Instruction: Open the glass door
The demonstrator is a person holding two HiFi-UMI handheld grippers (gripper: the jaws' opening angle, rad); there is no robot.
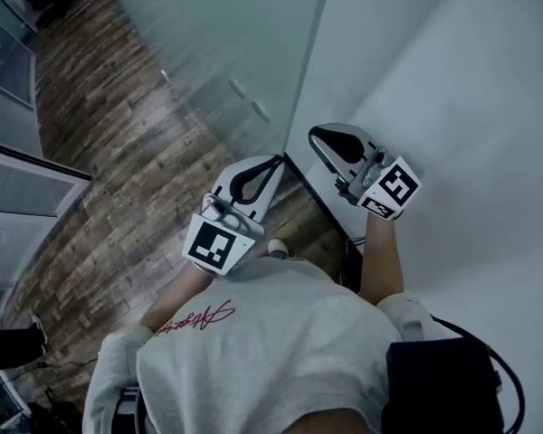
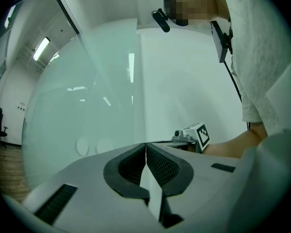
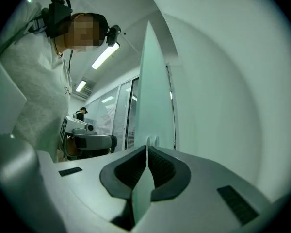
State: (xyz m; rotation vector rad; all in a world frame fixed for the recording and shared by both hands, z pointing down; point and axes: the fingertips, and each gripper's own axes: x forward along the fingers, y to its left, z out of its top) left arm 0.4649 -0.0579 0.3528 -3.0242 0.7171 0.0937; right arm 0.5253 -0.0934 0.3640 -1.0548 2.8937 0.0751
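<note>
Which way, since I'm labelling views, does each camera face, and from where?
Head view: on the head, down at glass door and floor; shirt, forearms, left gripper, right gripper.
Left gripper view: on left gripper, facing the door; right gripper, shirt.
Right gripper view: on right gripper, facing the door's edge; left gripper, shirt.
All share the door.

Dim and cool out here, a greenish cast over everything. Ceiling strip lights (image 3: 105,56) glow left of the glass door (image 3: 153,91) in the right gripper view, and pale streaks of glare run down the door's frosted face in the left gripper view. Both gripper views bulge fisheye, corners gone black. Wood floor (image 1: 118,134) left of the door carries a soft sheen, with faint shadows and fair focus
</note>
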